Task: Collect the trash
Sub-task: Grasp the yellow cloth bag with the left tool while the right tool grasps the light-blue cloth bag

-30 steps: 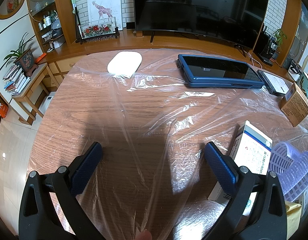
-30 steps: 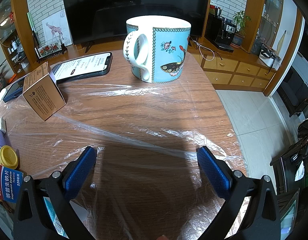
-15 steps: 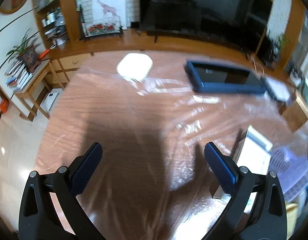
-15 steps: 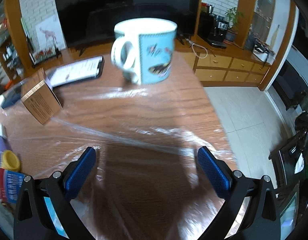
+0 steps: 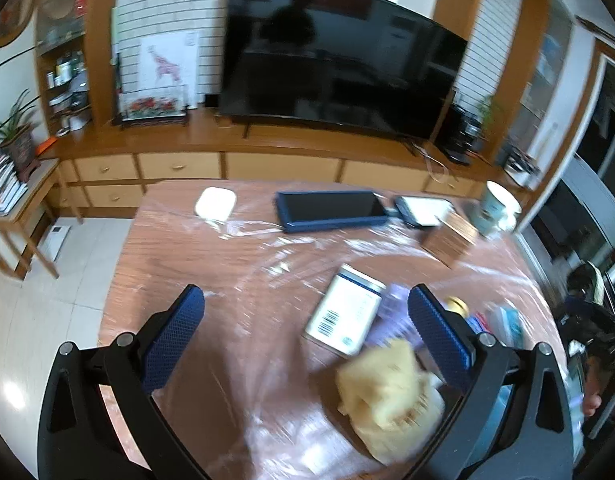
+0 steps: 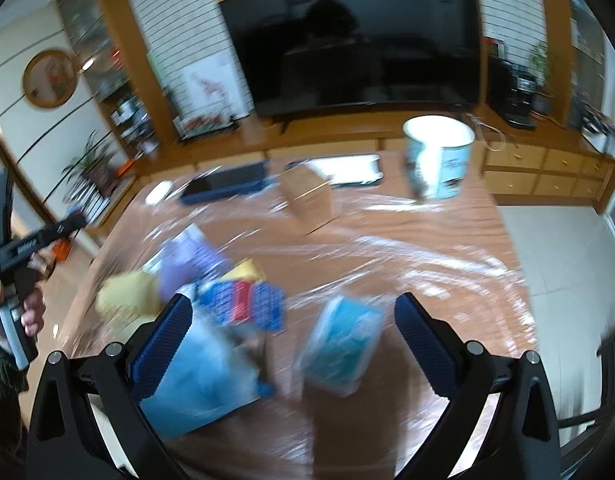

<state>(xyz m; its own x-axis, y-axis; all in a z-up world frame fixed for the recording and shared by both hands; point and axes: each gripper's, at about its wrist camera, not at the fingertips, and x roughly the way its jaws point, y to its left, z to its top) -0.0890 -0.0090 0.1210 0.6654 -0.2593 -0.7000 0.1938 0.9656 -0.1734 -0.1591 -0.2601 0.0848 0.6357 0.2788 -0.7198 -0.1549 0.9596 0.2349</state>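
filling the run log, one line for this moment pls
left gripper open | right gripper open | both above table | nothing held

Table [image 5: 179, 264] lies before TV cabinet [image 5: 267, 160]; television [image 5: 339, 60] on cabinet. Far edge, left to right: white pad [image 5: 214, 203], tablet [image 5: 331, 210], phone [image 5: 423, 210], mug [image 5: 497, 210]. Cardboard box [image 5: 449, 236] before phone. Near right: white carton [image 5: 345, 314], crumpled packets [image 5: 387, 392] beside it.

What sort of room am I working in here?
Most likely a home living room: a large television on a long wooden cabinet, and a wooden table under plastic film.
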